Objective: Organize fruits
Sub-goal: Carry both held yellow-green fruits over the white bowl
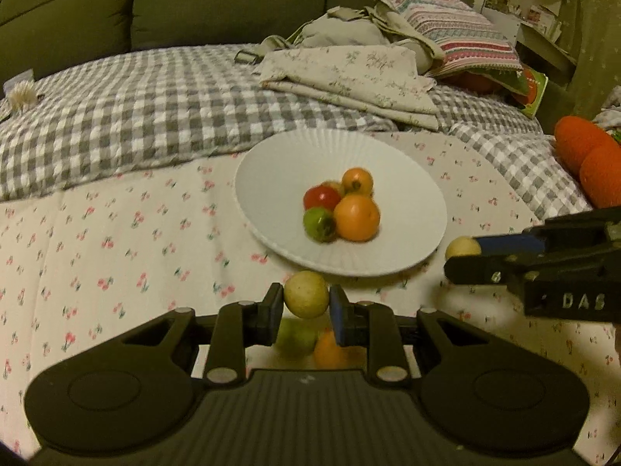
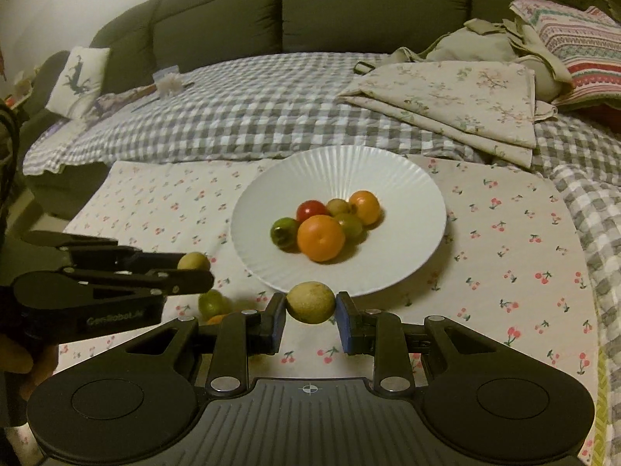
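A white ribbed plate (image 1: 271,155) (image 2: 330,159) sits on the cherry-print cloth and holds several fruits: an orange (image 1: 356,217) (image 2: 320,237), a second orange (image 1: 357,181), a red fruit (image 1: 321,197) (image 2: 311,210) and a green one (image 1: 319,224). My left gripper (image 1: 306,299) (image 2: 194,268) is shut on a yellow-green fruit (image 1: 306,293) just before the plate's near rim. My right gripper (image 2: 311,307) (image 1: 464,254) is shut on another yellow fruit (image 2: 311,301) (image 1: 461,247). A green fruit (image 2: 211,303) (image 1: 297,339) and an orange fruit (image 1: 330,351) lie on the cloth under the left gripper.
Behind the plate lie a grey checked blanket (image 1: 155,108), folded floral cloth (image 1: 349,77) and a striped pillow (image 1: 458,35) against a dark green sofa back (image 2: 349,11). Orange plush shapes (image 1: 582,155) lie at the far right. A hand (image 2: 27,353) holds the left gripper.
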`<state>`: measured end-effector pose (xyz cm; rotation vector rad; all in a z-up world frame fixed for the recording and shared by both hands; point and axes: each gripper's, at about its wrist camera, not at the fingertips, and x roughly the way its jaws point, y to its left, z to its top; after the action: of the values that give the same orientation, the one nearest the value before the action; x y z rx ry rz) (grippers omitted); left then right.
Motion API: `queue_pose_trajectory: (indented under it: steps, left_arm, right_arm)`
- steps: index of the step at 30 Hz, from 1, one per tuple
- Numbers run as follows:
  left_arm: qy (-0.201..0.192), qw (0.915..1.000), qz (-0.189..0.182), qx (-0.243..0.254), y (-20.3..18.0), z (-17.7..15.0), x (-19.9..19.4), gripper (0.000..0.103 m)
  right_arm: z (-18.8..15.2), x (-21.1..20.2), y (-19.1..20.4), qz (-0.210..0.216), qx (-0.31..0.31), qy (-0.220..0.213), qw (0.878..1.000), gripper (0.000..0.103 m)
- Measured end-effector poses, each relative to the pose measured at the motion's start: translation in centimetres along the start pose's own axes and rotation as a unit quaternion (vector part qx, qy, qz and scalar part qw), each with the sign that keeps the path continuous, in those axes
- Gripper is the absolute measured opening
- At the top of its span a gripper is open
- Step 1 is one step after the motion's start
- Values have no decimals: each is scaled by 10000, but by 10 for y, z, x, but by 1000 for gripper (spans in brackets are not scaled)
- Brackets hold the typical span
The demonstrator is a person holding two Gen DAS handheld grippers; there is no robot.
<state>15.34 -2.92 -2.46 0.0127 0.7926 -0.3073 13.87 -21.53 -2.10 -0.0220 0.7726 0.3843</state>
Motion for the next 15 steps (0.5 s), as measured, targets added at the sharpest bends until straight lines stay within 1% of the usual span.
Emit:
queue_pose_trajectory:
  steps: [8,10,15]
  left_arm:
    - [-57,9999,-81,69,-13,24,28,24]
    - [-24,9999,-136,76,-16,26,35,24]
    - [45,9994,-181,296,-31,25,50,24]
  right_arm:
    - [11,12,-21,-238,93,-47,9997,27]
    - [13,18,-27,-267,88,-79,9996,27]
    - [16,30,-30,-278,-100,-99,9995,27]
